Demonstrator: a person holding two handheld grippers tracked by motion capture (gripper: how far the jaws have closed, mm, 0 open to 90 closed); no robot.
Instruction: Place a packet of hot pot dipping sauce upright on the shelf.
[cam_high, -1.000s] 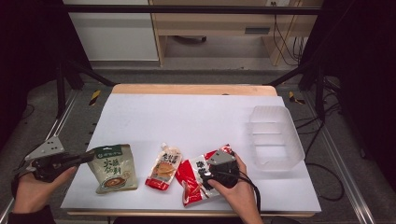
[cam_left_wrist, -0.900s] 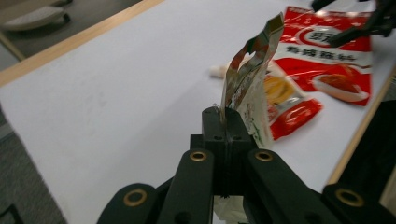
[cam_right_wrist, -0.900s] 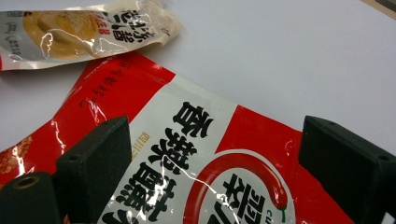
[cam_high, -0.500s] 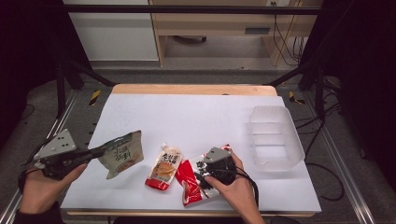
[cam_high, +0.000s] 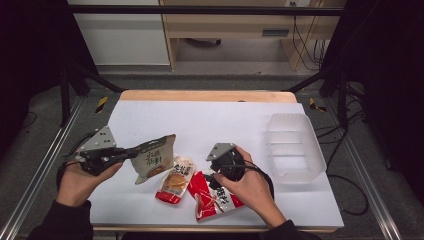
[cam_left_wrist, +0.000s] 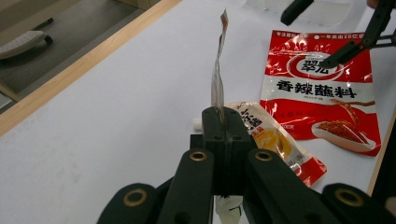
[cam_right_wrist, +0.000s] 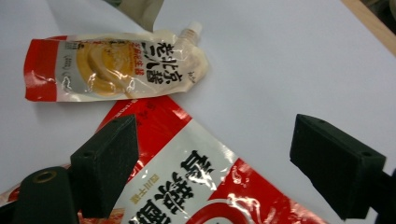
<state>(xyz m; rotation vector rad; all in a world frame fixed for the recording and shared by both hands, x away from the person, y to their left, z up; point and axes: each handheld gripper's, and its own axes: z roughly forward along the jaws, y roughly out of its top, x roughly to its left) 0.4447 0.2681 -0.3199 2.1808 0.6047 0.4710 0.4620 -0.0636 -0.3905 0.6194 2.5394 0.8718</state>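
We count three food packets on the white table (cam_high: 150, 115): one green-and-white seasoning packet (cam_high: 154, 159), one spouted sauce pouch (cam_high: 174, 179) in yellow and red, and one red dipping-spice packet (cam_high: 214, 196). There is one clear plastic container (cam_high: 294, 145), which seems to have three compartments, though its dividers are faint. We also count two handheld grippers, left (cam_high: 127, 152) and right (cam_high: 214, 179).

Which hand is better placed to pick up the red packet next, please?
Right: its tongs are open directly over the red packet, while the left tongs are shut on the green packet.
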